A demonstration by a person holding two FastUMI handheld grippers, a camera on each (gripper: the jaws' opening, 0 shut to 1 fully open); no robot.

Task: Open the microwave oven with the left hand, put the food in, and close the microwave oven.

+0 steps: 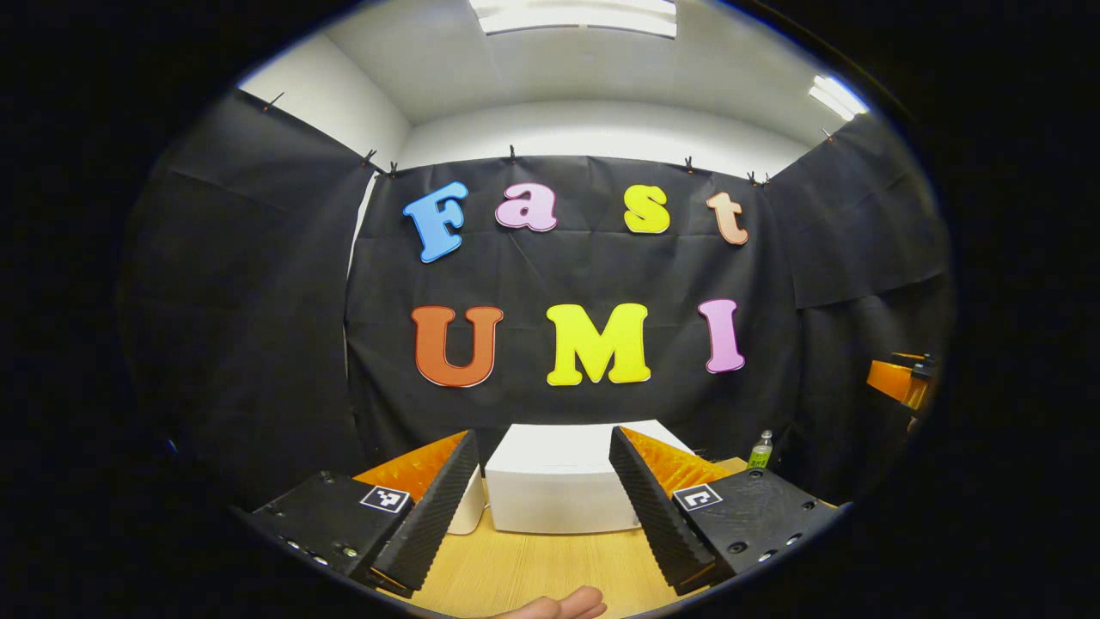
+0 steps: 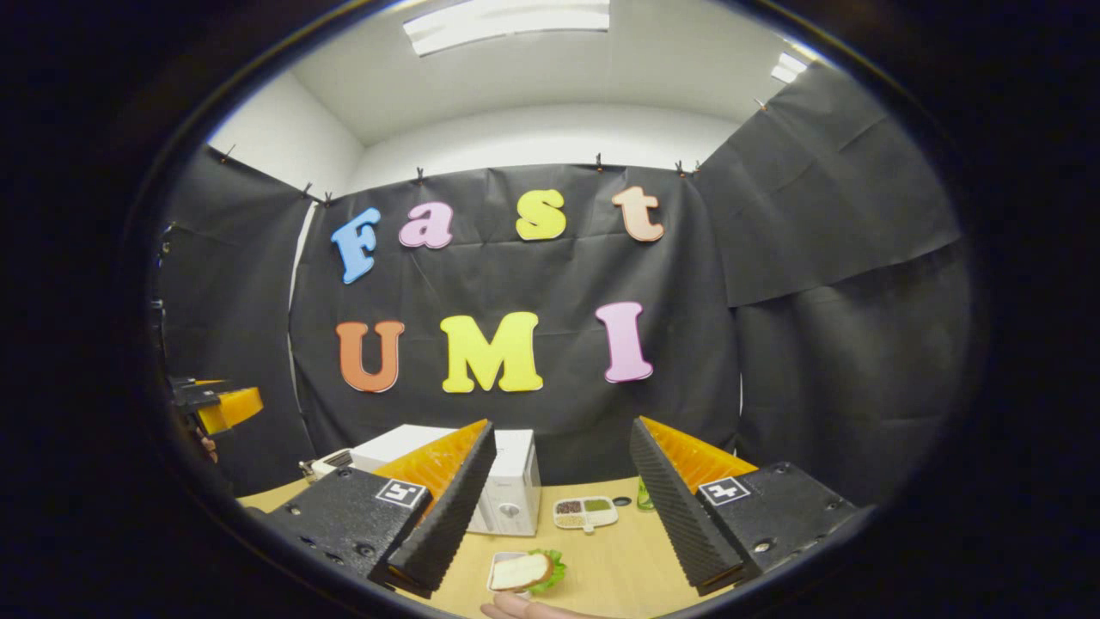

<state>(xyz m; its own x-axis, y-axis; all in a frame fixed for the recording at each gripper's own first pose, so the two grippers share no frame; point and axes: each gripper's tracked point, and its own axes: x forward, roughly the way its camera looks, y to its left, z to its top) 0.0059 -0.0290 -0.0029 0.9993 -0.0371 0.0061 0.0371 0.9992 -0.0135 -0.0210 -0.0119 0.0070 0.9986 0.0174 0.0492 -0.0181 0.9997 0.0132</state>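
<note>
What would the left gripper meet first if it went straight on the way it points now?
Probably the white microwave oven: it sits centred between the open left gripper fingers, across bare table. Depth is unclear, and the line may pass over its top.

1. A wooden table (image 2: 601, 559) spreads out below and ahead of the right gripper's fingers; in the left gripper view the same tabletop (image 1: 550, 567) lies between and beneath the left gripper's fingers.
2. A small divided tray (image 2: 585, 511) with darker and green fillings sits on the table ahead of the right gripper, in the gap between its fingers.
3. A green bottle (image 1: 760, 450) stands on the table ahead and to the right of the left gripper, just past its right finger. In the right gripper view a green bottle (image 2: 643, 493) is partly hidden behind the right finger.
4. Ceiling light panels (image 2: 507, 21) glow overhead, well above both grippers.
</note>
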